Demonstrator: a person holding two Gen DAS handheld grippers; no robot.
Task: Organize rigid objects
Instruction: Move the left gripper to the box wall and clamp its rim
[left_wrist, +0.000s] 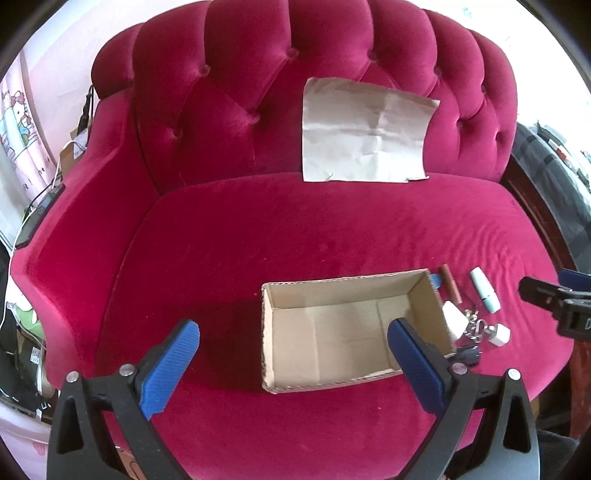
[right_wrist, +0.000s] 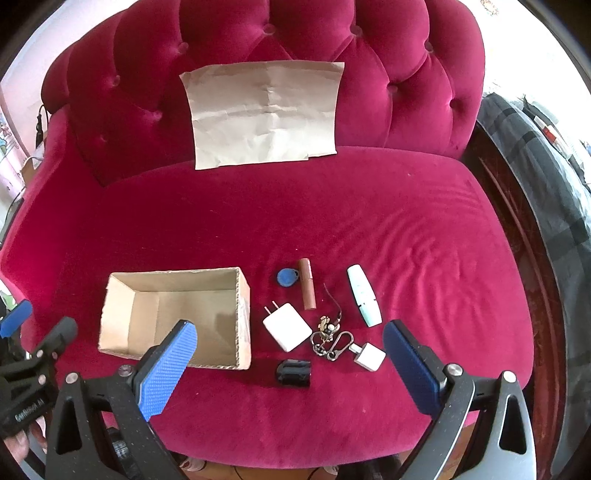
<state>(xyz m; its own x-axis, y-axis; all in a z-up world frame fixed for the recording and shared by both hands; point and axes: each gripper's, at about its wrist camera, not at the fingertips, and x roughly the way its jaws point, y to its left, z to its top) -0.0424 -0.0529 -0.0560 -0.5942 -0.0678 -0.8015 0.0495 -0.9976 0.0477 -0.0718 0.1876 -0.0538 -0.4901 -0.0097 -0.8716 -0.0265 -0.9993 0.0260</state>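
Left gripper hovered over open cardboard box on red velvet sofa seat, jaws spread wide, holding nothing. Right gripper likewise wide apart, unloaded, above items beside box: large white charger, small white adapter, brown tube, blue key fob, mint-white tube, keyring, black object. Box held nothing.

Small items lie right of the box, on the sofa.
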